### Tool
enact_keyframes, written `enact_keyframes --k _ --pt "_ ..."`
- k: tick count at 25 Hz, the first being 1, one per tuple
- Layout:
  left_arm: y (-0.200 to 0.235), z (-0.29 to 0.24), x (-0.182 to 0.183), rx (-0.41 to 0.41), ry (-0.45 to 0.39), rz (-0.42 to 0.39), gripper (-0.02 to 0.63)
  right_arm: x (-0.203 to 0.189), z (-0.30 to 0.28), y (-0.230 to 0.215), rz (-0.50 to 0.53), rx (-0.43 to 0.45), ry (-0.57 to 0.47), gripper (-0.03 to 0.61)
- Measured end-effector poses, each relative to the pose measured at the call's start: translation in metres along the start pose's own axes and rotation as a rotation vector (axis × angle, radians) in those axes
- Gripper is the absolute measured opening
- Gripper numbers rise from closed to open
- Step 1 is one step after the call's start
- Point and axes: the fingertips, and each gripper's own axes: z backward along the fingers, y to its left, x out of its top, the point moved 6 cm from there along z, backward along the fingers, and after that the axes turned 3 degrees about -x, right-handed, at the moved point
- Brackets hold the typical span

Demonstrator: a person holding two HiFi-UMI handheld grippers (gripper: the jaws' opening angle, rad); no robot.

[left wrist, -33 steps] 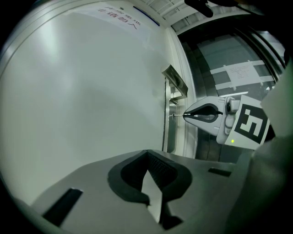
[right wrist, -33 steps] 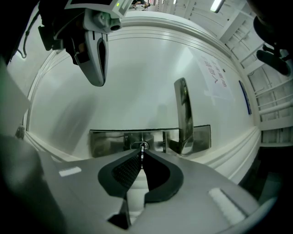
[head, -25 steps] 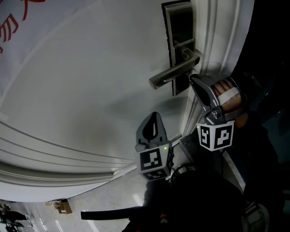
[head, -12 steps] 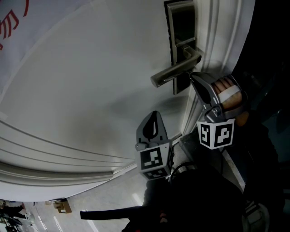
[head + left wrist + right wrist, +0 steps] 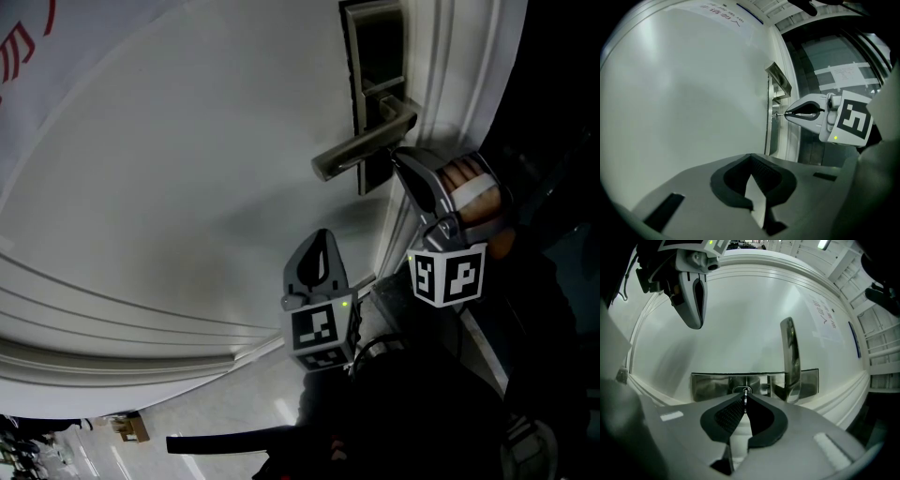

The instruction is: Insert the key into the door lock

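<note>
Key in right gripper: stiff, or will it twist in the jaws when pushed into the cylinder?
Probably stiff: the key looks like a thin metal blade. It may pivot, since the right gripper pinches only its flat sides near the jaw tips. Likely slippery, being smooth metal, if it meets the lock cylinder off-line.

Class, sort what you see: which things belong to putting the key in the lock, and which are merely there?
In the job: key, pinched in the right gripper; lock plate; door.
Merely there: left gripper, shut and empty; lever handle; paper notice on the door.
</note>
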Motion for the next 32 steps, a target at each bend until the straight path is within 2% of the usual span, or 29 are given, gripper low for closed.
enact_keyframes --k 6,15,19,24,32 --pt "0.0022 0.0015 -0.0039 0.010 0.015 -0.018 0.002 0.0002 -0.0003 -0.0001 0.004 0.003 0.002 0.014" --pt "-0.0001 0.0016 0.0023 -0.008 -0.001 0.006 0.000 0.0012 -0.0021 -0.0005 0.012 0.011 0.005 0.014" --pt "0.0033 0.0013 0.0000 0.007 0.001 -0.037 0.001 0.0011 -0.0023 -0.0008 0.014 0.012 0.002 0.014" --pt "0.0016 0.0006 -0.0007 -0.004 0.012 -0.014 0.001 0.0012 -0.0024 -0.0012 0.014 0.017 0.003 0.013" --pt "0.0009 -0.0009 -0.0022 -0.008 0.006 -0.024 0.002 0.0012 -0.0027 -0.0014 0.017 0.018 0.003 0.014"
